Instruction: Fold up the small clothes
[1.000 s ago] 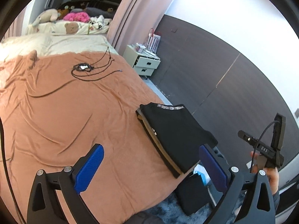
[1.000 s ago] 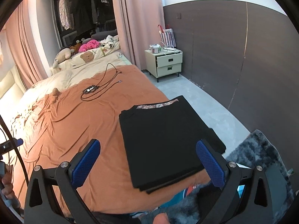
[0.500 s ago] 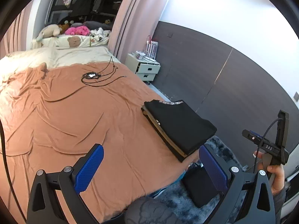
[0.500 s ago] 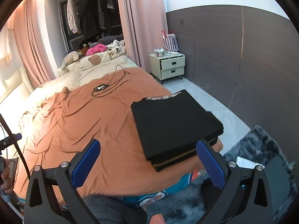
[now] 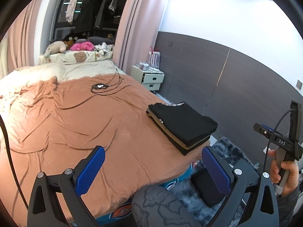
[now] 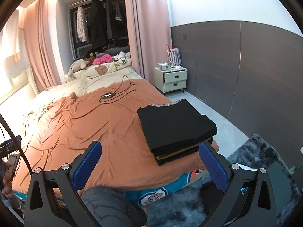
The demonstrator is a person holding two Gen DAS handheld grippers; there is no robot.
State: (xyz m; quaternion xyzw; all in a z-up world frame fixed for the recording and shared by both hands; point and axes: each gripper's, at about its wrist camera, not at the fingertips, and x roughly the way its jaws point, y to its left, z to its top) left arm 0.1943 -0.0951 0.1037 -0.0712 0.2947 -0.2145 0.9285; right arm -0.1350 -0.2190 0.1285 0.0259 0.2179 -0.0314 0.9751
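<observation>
both grippers, left gripper (image 5: 153, 167) and right gripper (image 6: 150, 163), gape; folded stack (image 6: 176, 125) at bed edge (image 6: 189, 172).

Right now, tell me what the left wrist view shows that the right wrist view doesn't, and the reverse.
Only the left wrist view shows the right hand gripping its handle, with the dark case on the rug. Only the right wrist view shows the headboard and the left hand at the frame edge. Both show the folded stack near the bed's corner, the cable, the nightstand, and open, empty grippers.
</observation>
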